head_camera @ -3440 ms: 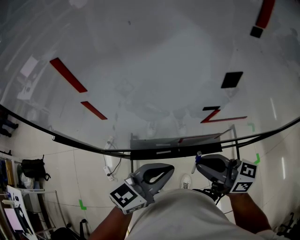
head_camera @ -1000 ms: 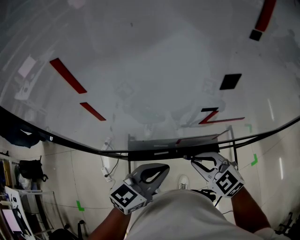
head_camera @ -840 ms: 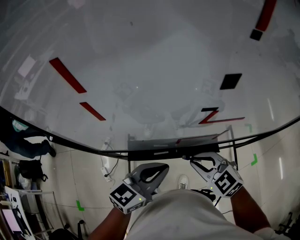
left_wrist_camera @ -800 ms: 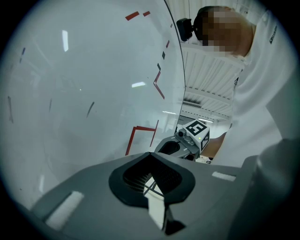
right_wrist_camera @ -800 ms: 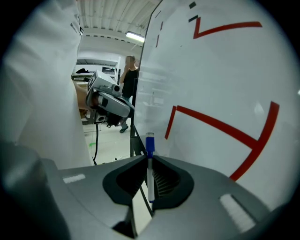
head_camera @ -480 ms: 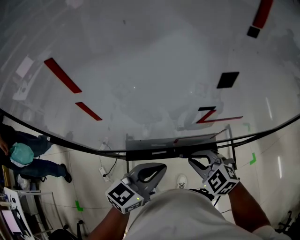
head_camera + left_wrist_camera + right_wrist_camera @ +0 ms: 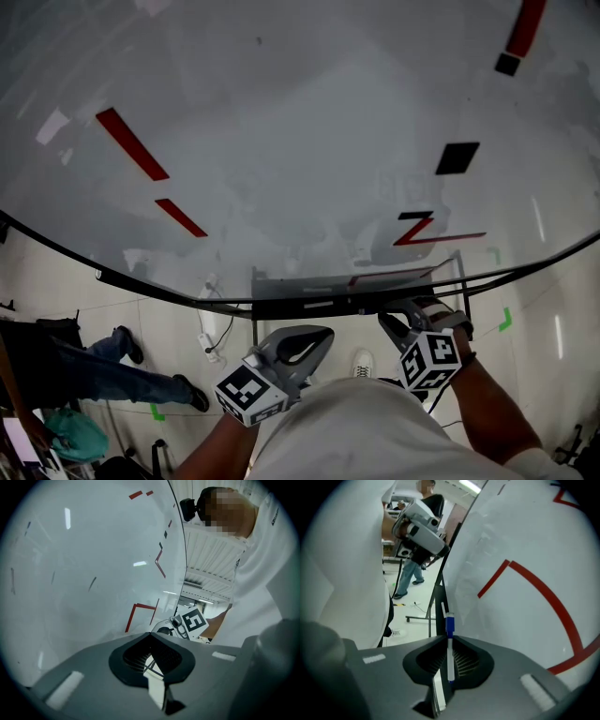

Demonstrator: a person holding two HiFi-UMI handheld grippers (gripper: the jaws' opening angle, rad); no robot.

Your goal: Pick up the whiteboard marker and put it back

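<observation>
The whiteboard marker (image 7: 449, 654), a white barrel with a blue cap (image 7: 449, 622), stands upright between the jaws of my right gripper (image 7: 449, 641), which is shut on it. Its capped end points at the black tray (image 7: 438, 603) along the whiteboard's lower edge. In the head view my right gripper (image 7: 394, 324) sits at the tray (image 7: 323, 306), and the marker itself is hidden there. My left gripper (image 7: 315, 339) hangs just below the tray, jaws shut with nothing in them, as the left gripper view (image 7: 152, 635) shows.
The whiteboard (image 7: 300, 141) carries red strokes (image 7: 131, 143) and black magnets (image 7: 457, 157). A thin white stick (image 7: 442, 609) lies on the tray. The board's frame legs (image 7: 463, 281) and cables (image 7: 216, 328) are below. A person (image 7: 103, 375) walks on the floor at left.
My right gripper has turned and moved left and down to the tray with the marker. The left gripper has held still. A person has walked across the floor at left.
</observation>
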